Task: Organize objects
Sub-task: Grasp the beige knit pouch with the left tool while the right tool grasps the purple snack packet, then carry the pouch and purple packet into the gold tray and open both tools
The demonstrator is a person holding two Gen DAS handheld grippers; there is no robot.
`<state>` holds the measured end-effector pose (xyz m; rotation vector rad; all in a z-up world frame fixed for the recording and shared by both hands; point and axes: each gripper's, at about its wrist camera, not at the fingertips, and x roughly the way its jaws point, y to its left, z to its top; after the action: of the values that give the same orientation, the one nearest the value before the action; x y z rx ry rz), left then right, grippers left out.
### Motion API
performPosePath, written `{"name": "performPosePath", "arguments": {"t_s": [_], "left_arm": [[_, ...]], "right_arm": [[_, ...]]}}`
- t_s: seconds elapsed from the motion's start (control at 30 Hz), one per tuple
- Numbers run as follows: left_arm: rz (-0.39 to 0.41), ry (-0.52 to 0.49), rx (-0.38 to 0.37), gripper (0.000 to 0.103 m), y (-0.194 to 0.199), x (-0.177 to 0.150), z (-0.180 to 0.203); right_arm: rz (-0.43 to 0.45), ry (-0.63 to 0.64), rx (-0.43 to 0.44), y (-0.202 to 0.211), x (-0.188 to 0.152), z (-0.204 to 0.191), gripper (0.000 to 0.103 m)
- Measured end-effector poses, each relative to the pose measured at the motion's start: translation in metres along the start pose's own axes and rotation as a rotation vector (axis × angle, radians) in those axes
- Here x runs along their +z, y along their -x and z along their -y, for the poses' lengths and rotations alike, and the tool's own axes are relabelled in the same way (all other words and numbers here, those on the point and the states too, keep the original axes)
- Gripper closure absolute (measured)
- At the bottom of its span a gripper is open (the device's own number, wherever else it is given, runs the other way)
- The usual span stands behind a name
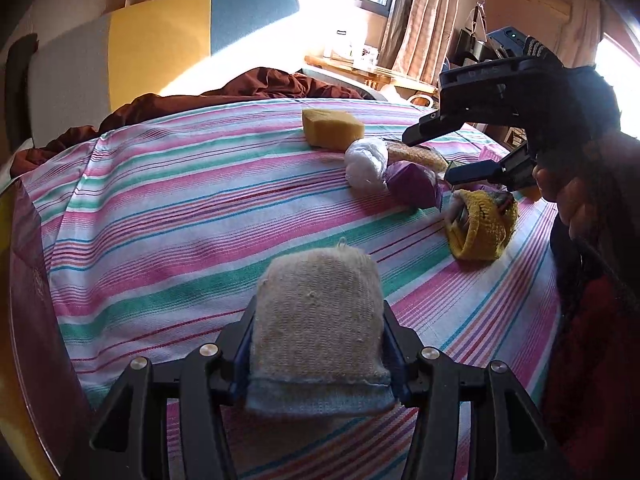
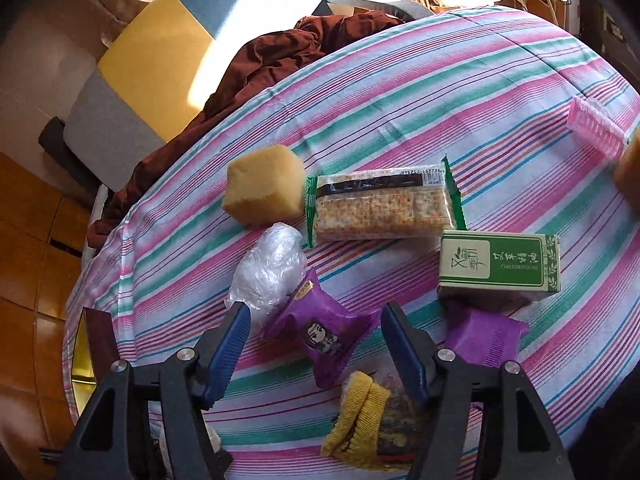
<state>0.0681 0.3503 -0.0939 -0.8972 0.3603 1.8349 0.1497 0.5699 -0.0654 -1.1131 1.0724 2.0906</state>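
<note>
The left tongs point(image 1: 320, 320) were clenched on a beige knitted pouch point(image 1: 318, 312), held over the striped cloth point(image 1: 180, 220) on the worktop. The right tongs point(image 2: 314, 344) stood released above a purple snack packet point(image 2: 320, 332), touching nothing. From that packet, a clear plastic bag point(image 2: 268, 268) lay at ten o'clock, a cracker pack point(image 2: 384, 208) at twelve, a green box point(image 2: 498, 266) at two, and a yellow knit bundle point(image 2: 360, 412) at six.

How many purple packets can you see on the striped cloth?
2. One purple packet lies between the open jaws of the right gripper, beside the clear plastic bag. The other lies just below the green box. More may be hidden.
</note>
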Motion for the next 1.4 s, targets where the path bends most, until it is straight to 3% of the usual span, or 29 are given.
{"name": "performPosePath", "arguments": {"t_s": [0.2, 0.5, 0.53, 0.57, 0.67, 0.77, 1.0, 1.23, 1.4], "left_arm": [[0.005, 0.011, -0.011, 0.048, 0.001, -0.001, -0.002], [0.008, 0.023, -0.025, 0.048, 0.002, -0.001, -0.004], [0.008, 0.025, -0.027, 0.048, 0.001, -0.001, -0.004], [0.009, 0.027, -0.029, 0.048, 0.001, -0.001, -0.005], [0.011, 0.028, -0.032, 0.048, 0.001, -0.002, -0.006], [0.012, 0.025, -0.030, 0.048, 0.001, -0.002, -0.006], [0.012, 0.021, -0.024, 0.048, 0.001, -0.002, -0.005], [0.007, 0.000, 0.012, 0.051, 0.003, -0.002, 0.000], [-0.036, 0.047, 0.025, 0.051, 0.016, -0.001, 0.000]], "right_arm": [[0.013, 0.136, -0.142, -0.003, -0.006, -0.018, 0.033], [0.001, 0.486, -0.413, -0.031, -0.020, -0.060, 0.028], [0.007, 0.515, -0.428, -0.034, -0.020, -0.063, 0.035], [-0.007, 0.528, -0.427, -0.037, -0.021, -0.064, 0.055], [-0.052, 0.524, -0.413, -0.041, -0.023, -0.059, 0.056], [-0.065, 0.474, -0.343, -0.038, -0.019, -0.052, 0.067], [-0.102, 0.457, -0.173, -0.035, -0.020, -0.057, 0.069], [-0.136, 0.497, -0.188, -0.040, -0.028, -0.062, 0.069], [-0.129, 0.536, -0.194, -0.039, -0.031, -0.066, 0.069]]}}
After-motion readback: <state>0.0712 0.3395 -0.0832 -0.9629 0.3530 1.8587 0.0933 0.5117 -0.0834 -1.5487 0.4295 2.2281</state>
